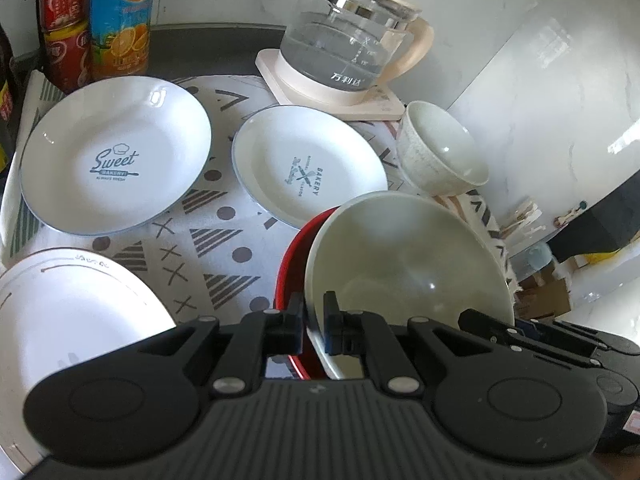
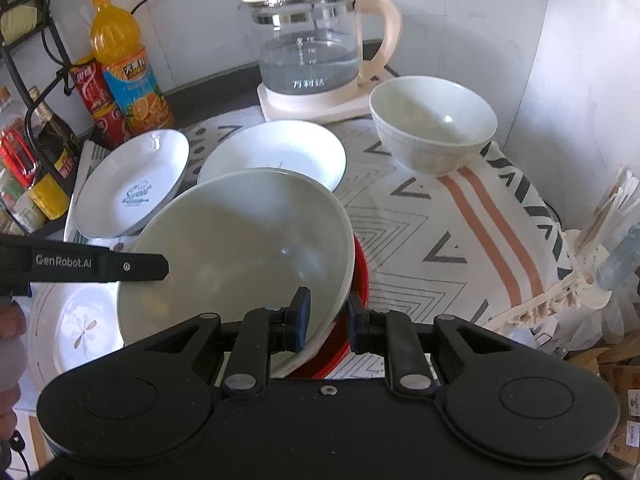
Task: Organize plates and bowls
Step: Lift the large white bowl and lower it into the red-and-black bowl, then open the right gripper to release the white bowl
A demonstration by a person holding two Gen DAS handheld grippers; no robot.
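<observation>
A large pale green bowl (image 1: pixel 408 264) sits tilted inside a red bowl (image 1: pixel 292 264). My left gripper (image 1: pixel 313 320) is shut on the large bowl's near rim. My right gripper (image 2: pixel 329 314) grips the same bowl (image 2: pixel 244 248) on its right rim, one finger inside, one outside over the red bowl (image 2: pixel 360 276). A small white bowl (image 2: pixel 432 124) stands at the back right. Two white "bakery" plates (image 1: pixel 116 160) (image 1: pixel 308 168) lie on the patterned cloth. A third plate with a flower (image 2: pixel 80 328) lies at the near left.
A glass kettle (image 2: pixel 312 52) on a cream base stands at the back. Cans (image 1: pixel 64 20) and an orange juice bottle (image 2: pixel 124 64) stand at the back left beside a black rack with bottles (image 2: pixel 32 152). The wall is close on the right.
</observation>
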